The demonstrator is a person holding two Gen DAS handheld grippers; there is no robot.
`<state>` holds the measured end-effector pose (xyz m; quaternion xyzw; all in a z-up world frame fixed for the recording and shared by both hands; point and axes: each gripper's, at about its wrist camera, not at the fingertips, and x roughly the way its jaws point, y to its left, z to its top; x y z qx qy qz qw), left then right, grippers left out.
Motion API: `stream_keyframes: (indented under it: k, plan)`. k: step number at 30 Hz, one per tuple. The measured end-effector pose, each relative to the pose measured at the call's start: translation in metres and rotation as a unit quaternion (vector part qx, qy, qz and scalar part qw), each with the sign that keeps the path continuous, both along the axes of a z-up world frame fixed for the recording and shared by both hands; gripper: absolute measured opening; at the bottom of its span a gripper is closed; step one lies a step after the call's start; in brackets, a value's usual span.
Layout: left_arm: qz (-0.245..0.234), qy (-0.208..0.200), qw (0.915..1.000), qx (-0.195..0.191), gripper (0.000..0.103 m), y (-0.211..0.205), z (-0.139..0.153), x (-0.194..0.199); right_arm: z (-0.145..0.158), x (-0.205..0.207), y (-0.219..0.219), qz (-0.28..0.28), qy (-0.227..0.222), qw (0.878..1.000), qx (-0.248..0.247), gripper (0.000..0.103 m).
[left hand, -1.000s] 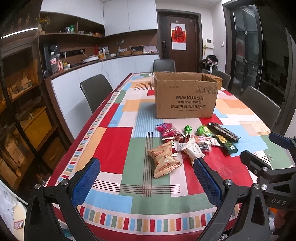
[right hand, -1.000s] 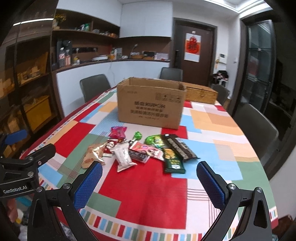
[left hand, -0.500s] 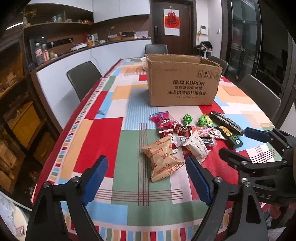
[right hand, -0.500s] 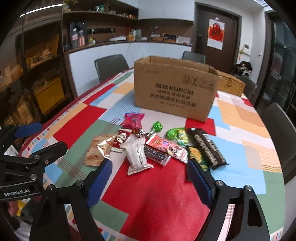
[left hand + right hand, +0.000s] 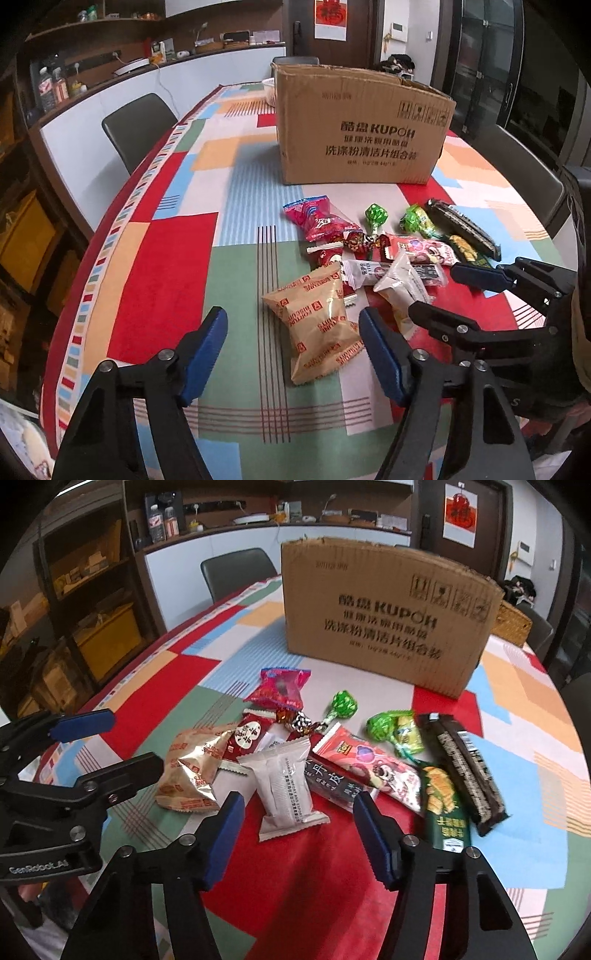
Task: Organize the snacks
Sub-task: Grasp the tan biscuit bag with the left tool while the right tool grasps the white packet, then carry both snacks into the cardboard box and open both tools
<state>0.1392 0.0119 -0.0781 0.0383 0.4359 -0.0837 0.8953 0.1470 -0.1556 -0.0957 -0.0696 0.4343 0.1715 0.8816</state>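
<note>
We have both grippers hovering over the near end of the snack pile, each spread wide and grasping nothing. The left gripper (image 5: 293, 343) lines up on the tan biscuit packet (image 5: 317, 325), which lies flat on the patchwork tablecloth (image 5: 166, 266) at the pile's near left edge — its long axis runs from far left to near right, so it sits skewed to the line across the blue pads (image 5: 380, 356). Its right half lies in front of the gap; the right pad is just beside its near corner. The right gripper (image 5: 297, 830) faces the white wafer packet (image 5: 286, 782), whose long axis points almost straight away from us, squarely between the pads. The cardboard box (image 5: 384, 620) stands open at the far side, behind the sweets and bars. We judge each arm nearest its own packet; a slight leftward shift would centre ours on the biscuits.
</note>
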Motion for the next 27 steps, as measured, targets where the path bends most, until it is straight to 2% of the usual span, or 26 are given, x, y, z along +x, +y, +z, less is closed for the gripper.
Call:
stream_keyframes:
  k: [3, 18, 24, 27]
  plan:
    - [-0.004, 0.011, 0.9999, -0.008, 0.071, -0.001, -0.005, 0.006, -0.006, 0.006, 0.002, 0.005, 0.011, 1.000, 0.001, 0.058]
    - [-0.008, 0.068, 0.9969, -0.039, 0.053, -0.004, -0.031, 0.035, -0.020, 0.024, 0.006, 0.016, 0.035, 0.999, 0.006, 0.036]
    - [-0.016, 0.078, 0.9962, -0.035, 0.042, -0.008, -0.039, 0.036, -0.023, 0.026, 0.009, 0.018, 0.042, 0.999, 0.010, 0.033]
    - [-0.018, 0.076, 0.9963, -0.034, 0.041, -0.009, -0.037, 0.034, -0.023, 0.024, 0.009, 0.017, 0.043, 0.999, 0.012, 0.032]
